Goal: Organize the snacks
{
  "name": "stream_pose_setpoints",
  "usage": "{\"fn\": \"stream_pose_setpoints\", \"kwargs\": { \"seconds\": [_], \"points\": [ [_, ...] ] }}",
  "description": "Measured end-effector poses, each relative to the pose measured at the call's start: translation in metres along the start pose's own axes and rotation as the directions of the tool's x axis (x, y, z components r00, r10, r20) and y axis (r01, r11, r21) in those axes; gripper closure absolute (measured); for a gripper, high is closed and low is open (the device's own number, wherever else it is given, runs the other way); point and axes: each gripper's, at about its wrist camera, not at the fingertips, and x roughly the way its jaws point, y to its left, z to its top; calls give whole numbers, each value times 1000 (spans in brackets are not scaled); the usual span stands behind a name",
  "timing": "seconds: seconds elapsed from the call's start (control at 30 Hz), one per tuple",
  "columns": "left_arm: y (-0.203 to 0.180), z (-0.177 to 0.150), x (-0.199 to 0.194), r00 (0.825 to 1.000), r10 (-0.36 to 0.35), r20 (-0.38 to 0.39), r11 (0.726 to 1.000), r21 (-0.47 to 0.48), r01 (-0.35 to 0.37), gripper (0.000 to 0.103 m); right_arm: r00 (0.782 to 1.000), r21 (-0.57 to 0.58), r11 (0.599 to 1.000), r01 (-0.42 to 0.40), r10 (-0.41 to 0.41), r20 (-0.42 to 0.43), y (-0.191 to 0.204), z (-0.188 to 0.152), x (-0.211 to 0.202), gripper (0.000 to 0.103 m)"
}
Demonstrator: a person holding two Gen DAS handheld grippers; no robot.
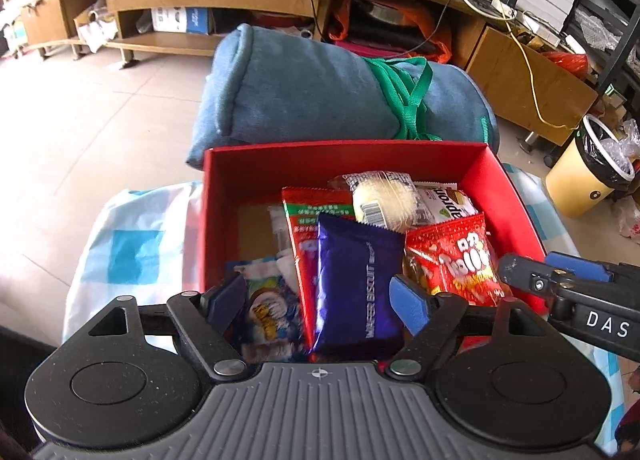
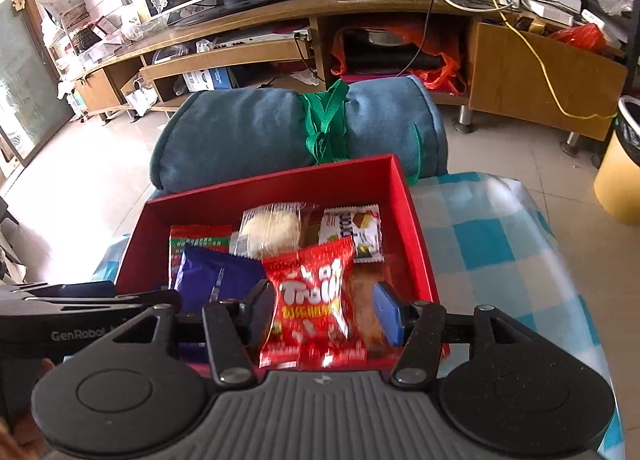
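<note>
Snacks are piled in the red box [image 2: 416,228] at frame centre. The left gripper [image 1: 318,300] is held apart over the blue packet [image 1: 356,284]; the right gripper [image 2: 324,310] is spread around the red packet [image 2: 316,300], not clamped. Neighbouring wrappers could be snagged, since the packets overlap.

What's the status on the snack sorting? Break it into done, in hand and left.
Done: several packs already lie in the red box, among them a blue wafer pack, a red gummy pack and a clear-wrapped cake.
In hand: nothing. The left gripper and right gripper both hang open over the box.
Left: no snacks show outside the box; the packs lie overlapped, so tidying may remain.
</note>
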Motion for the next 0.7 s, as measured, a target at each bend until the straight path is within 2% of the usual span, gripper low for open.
{"fn": "stream_pose_setpoints", "kwargs": {
  "seconds": [0.3, 0.7],
  "points": [
    [1, -37, -32, 999, -12, 29, 1000, -1, 12, 16, 1000, 29, 1000, -9, 9, 10, 9, -41, -39, 48],
    [-6, -86, -57, 999, -37, 30, 999, 28, 36, 15, 1000, 57, 998, -27, 26, 12, 12, -90, -76, 46]
  ]
}}
